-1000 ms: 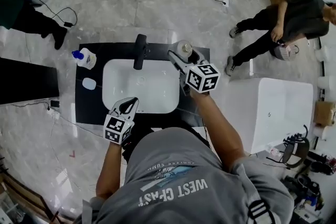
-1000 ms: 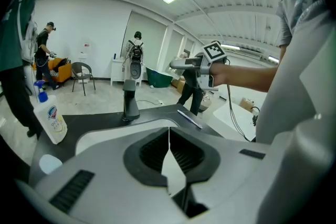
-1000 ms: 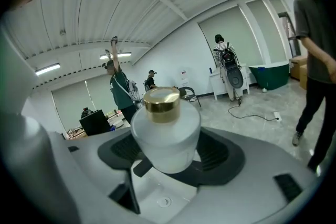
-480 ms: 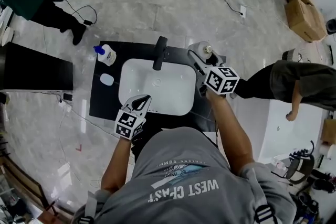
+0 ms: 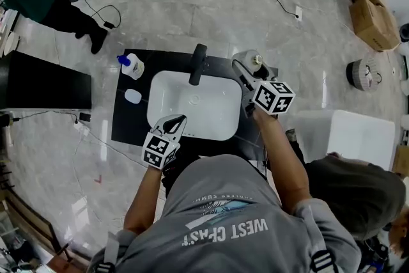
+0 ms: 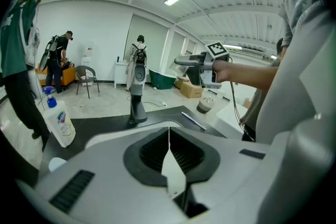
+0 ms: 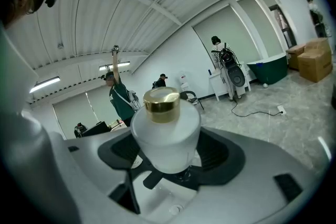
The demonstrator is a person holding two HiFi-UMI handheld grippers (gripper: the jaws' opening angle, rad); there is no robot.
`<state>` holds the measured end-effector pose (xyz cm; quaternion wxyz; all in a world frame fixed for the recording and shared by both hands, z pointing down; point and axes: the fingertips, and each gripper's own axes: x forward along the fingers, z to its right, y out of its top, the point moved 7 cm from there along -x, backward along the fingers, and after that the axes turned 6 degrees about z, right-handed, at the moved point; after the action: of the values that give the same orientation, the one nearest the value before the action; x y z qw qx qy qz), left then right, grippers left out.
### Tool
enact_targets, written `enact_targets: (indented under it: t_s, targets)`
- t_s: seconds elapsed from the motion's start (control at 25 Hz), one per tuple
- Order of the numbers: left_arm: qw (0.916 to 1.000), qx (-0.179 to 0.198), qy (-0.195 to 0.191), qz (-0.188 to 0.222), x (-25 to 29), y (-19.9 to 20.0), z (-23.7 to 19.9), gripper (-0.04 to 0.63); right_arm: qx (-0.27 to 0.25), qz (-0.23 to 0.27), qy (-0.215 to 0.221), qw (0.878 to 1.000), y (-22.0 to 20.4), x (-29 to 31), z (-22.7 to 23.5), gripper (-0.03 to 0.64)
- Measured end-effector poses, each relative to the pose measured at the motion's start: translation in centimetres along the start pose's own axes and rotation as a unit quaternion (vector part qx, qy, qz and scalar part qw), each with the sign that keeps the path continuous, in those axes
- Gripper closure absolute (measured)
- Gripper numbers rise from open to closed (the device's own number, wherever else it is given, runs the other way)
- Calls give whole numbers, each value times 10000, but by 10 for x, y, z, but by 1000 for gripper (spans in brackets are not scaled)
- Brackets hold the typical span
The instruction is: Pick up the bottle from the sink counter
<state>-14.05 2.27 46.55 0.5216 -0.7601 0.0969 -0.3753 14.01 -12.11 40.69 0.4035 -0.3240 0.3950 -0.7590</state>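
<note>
While the left gripper [image 5: 173, 123] is held pressed together by the basin [image 5: 192, 112], the gold-capped bottle [image 7: 165, 134] is pinched by the right gripper [image 5: 245, 70] at the counter's [image 5: 128, 128] far right.

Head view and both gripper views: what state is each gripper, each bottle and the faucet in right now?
right gripper: shut on the gold-capped white bottle.
gold-capped white bottle: upright, cap on, clamped between the right jaws.
left gripper: shut, empty, over the basin's near rim.
blue-capped bottle: upright on the counter's back left corner, untouched.
faucet: no water seen running.
</note>
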Motion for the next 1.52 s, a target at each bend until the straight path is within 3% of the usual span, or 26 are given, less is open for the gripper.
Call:
enact_targets:
  t_s: [1.52]
  targets:
    - [10000, -34, 73, -57, 0, 1, -4, 591, 119, 0, -69, 9999, -9, -5, 12, 288]
